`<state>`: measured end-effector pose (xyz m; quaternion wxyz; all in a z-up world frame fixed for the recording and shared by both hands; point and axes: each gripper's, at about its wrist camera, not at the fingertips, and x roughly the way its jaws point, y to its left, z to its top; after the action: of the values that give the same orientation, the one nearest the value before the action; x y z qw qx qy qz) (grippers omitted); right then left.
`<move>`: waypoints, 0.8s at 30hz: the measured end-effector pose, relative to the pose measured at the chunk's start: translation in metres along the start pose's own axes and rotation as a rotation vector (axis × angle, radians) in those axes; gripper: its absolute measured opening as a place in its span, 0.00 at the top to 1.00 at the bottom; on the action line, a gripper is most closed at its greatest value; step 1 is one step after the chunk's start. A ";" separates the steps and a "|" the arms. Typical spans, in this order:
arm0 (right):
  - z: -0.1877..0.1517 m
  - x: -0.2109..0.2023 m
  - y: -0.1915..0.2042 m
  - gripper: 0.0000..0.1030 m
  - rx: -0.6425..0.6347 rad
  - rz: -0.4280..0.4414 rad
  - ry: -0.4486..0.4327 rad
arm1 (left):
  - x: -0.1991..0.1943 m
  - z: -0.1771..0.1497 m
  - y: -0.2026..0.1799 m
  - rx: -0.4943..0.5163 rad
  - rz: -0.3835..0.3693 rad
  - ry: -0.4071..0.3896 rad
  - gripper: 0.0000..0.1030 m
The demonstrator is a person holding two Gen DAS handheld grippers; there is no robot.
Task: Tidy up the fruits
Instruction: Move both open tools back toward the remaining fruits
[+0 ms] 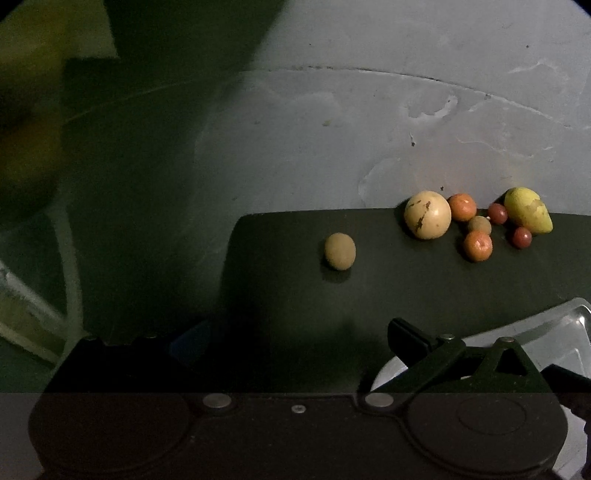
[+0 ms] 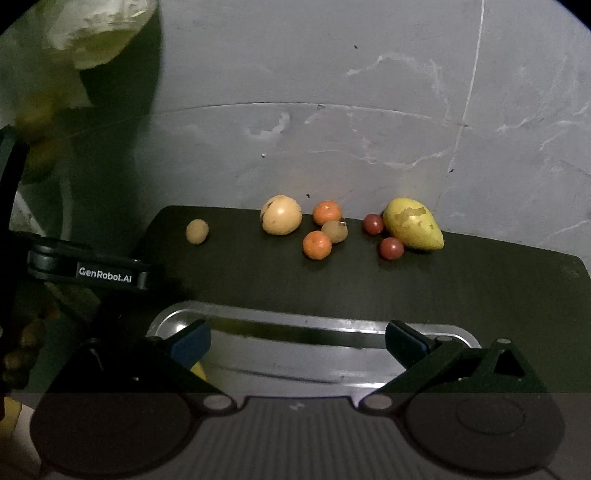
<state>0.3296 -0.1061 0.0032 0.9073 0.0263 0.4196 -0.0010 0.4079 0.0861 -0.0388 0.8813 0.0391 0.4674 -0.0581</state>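
Fruit lies in a loose row along the far edge of a dark table (image 2: 480, 295). A small brown fruit (image 2: 197, 231) sits apart at the left. To its right are a pale round fruit (image 2: 281, 215), two oranges (image 2: 327, 213) (image 2: 317, 244), another small brown fruit (image 2: 334, 231), two red fruits (image 2: 373, 224) (image 2: 391, 248) and a yellow-green pear-shaped fruit (image 2: 413, 223). My right gripper (image 2: 299, 343) is open and empty over a metal tray (image 2: 258, 308). A yellow bit (image 2: 199, 369) shows behind its left finger. My left gripper (image 1: 299, 343) is open and empty, short of the lone brown fruit (image 1: 340, 251).
A scuffed grey wall (image 2: 369, 129) rises right behind the fruit. The table ends at a rounded corner (image 1: 236, 229) on the left, with dark clutter beyond. The left gripper's labelled body (image 2: 103, 275) sits left of the tray. A pale crumpled object (image 2: 99, 33) is at the upper left.
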 end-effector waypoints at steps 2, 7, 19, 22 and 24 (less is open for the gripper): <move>0.004 0.007 -0.003 0.00 0.008 0.001 0.001 | 0.006 0.003 0.000 0.008 0.000 0.000 0.01; 0.016 0.026 -0.013 0.00 0.022 0.001 -0.002 | 0.020 0.014 -0.004 0.040 0.006 -0.022 0.01; 0.039 0.072 -0.027 0.07 0.047 0.068 -0.043 | 0.043 0.032 -0.020 0.136 -0.004 -0.070 0.01; 0.042 0.079 -0.025 0.14 0.047 0.068 -0.047 | 0.046 0.033 -0.022 0.138 -0.029 -0.075 0.02; 0.045 0.084 -0.024 0.18 0.042 0.063 -0.059 | 0.049 0.034 -0.024 0.141 -0.034 -0.070 0.06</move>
<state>0.4178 -0.1300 -0.0329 0.9182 0.0585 0.3914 0.0180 0.4591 0.0553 -0.0606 0.8910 0.0913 0.4315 -0.1072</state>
